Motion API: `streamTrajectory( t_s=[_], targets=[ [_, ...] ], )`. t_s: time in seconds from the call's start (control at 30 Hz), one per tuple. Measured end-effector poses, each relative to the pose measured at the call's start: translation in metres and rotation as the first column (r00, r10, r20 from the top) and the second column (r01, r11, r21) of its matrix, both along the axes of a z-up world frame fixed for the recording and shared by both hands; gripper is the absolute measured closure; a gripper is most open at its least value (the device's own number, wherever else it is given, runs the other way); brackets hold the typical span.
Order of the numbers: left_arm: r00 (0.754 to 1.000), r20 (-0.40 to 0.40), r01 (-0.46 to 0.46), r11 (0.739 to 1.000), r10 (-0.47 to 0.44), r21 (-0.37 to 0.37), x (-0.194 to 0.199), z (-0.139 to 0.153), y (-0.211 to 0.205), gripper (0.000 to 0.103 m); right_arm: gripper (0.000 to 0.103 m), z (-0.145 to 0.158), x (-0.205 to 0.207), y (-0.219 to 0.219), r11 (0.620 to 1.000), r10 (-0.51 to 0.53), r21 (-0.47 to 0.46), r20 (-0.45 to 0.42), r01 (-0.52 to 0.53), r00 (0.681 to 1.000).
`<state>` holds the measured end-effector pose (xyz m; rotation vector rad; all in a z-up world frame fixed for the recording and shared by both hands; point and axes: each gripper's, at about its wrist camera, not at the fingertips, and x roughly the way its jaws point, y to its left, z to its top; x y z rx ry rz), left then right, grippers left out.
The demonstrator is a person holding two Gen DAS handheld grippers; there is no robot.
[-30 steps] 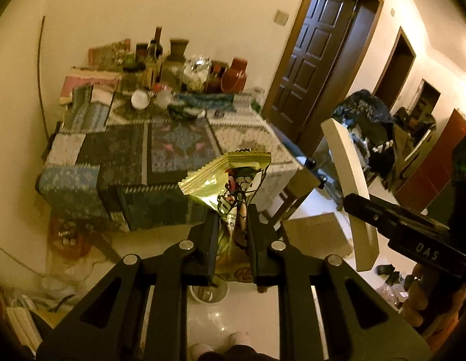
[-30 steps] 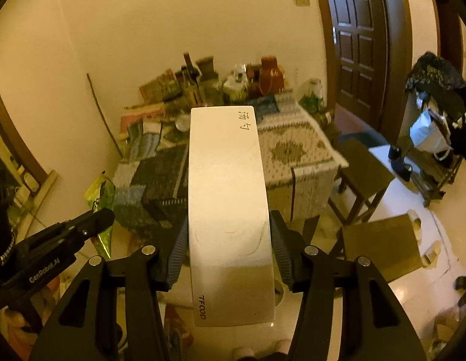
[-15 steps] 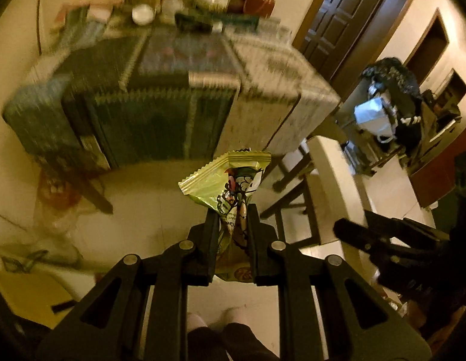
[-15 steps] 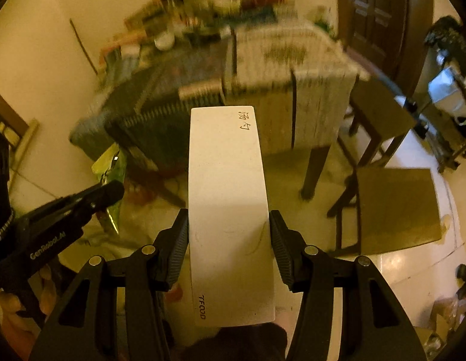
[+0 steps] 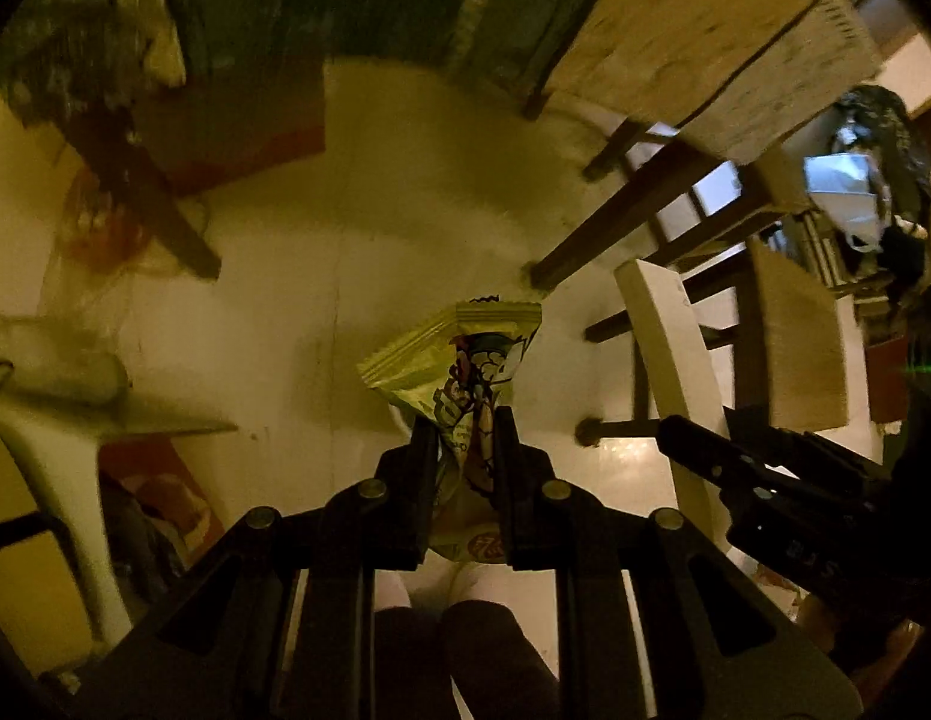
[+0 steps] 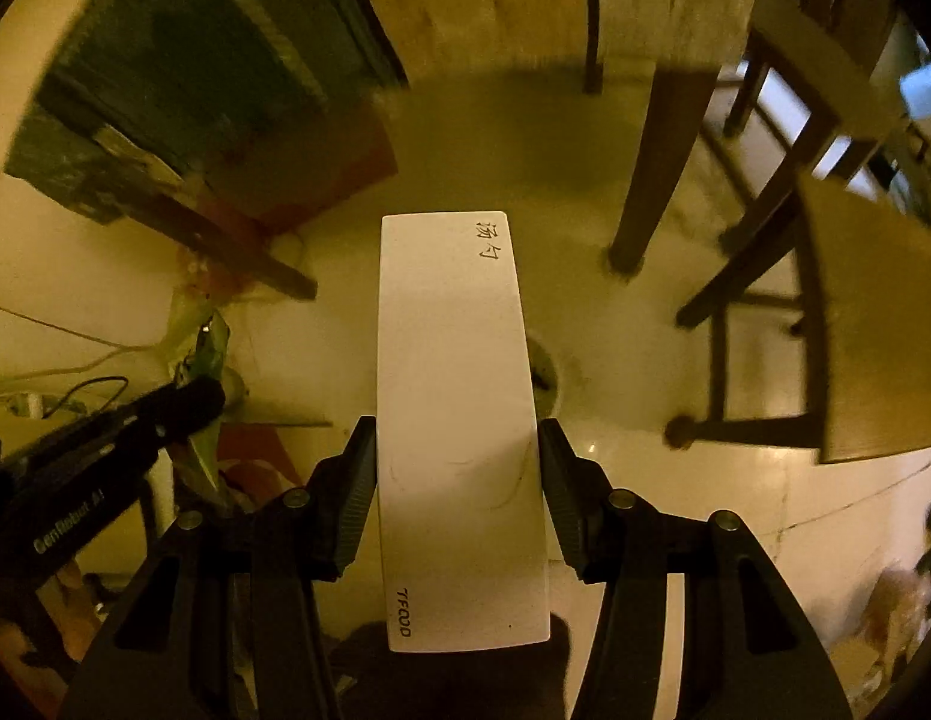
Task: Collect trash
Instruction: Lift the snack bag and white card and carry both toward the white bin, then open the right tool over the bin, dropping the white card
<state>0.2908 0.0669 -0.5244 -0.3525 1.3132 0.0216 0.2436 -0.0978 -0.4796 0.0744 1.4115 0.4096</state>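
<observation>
White packet (image 6: pixel 459 420) edge-gripped in right tongs (image 6: pixel 456 462)

Left tongs (image 5: pixel 463 420) clamped on a green-yellow snack wrapper (image 5: pixel 459 360), its crimped top edge sticking up past the fingertips, cartoon print facing the camera. To the right, the right tongs (image 5: pixel 675 429) grip a flat white packet (image 5: pixel 669 348), seen edge-on and tilted. Both hang over a pale tiled floor (image 5: pixel 375 210). Dark wooden chair legs (image 5: pixel 615 228) stand just beyond. Cloth-draped worktop (image 5: pixel 705 30) at upper frame, blurred.
</observation>
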Motion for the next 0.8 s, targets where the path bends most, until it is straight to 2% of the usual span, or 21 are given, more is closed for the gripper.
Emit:
streamTrajectory(
  t_s=[0.1,0.17,0.2,0.23,0.3,0.4,0.6,0.67,0.77,0.8],
  targets=[
    [1.000,-0.018,-0.016,1.000,0.016,0.001,0.004,-0.025,0.004,0.086,0.054,-0.027,0.005,0.006,1.000,0.021,0.019,-0.022,-0.021,1.000],
    [0.999,-0.031,-0.023,1.000,0.023,-0.006,0.007,-0.043,0.007,0.086,0.053,-0.037,0.010,0.004,0.996,0.014,0.083,-0.026,-0.011,1.000],
    [0.999,-0.036,-0.024,1.000,0.024,-0.008,0.007,-0.048,0.008,0.086,0.050,-0.041,0.014,0.004,0.995,0.004,0.103,-0.034,-0.001,0.999],
    [0.999,-0.041,-0.026,1.000,0.025,-0.008,0.008,-0.055,0.009,0.086,0.042,-0.047,0.017,0.004,0.994,-0.006,0.111,-0.038,0.010,0.999],
    [0.998,-0.056,-0.024,1.000,0.024,-0.006,0.012,-0.065,0.008,0.086,0.036,-0.053,0.023,0.002,0.995,-0.018,0.096,-0.029,0.021,0.999],
    [0.996,-0.081,-0.023,1.000,0.022,-0.017,0.017,-0.079,0.005,0.086,0.036,-0.060,0.029,0.003,0.998,-0.019,0.056,-0.018,0.020,1.000],
    [0.995,-0.093,0.020,0.998,-0.025,-0.060,0.041,-0.093,-0.014,0.086,0.036,-0.063,0.035,-0.007,0.998,-0.051,0.038,-0.048,0.052,0.998],
    [0.995,-0.092,0.030,0.996,-0.037,-0.083,0.049,-0.096,-0.020,0.083,0.036,-0.060,0.038,-0.010,0.998,-0.060,0.020,-0.040,0.061,0.997],
    [0.994,-0.097,0.043,0.993,-0.054,-0.108,0.060,-0.101,-0.027,0.067,0.036,-0.054,0.043,-0.014,0.998,-0.066,-0.005,-0.018,0.066,0.998],
    [0.993,-0.104,0.047,0.993,-0.058,-0.108,0.064,-0.104,-0.029,0.054,0.036,-0.054,0.044,-0.016,0.998,-0.067,-0.011,-0.012,0.067,0.998]
  ],
)
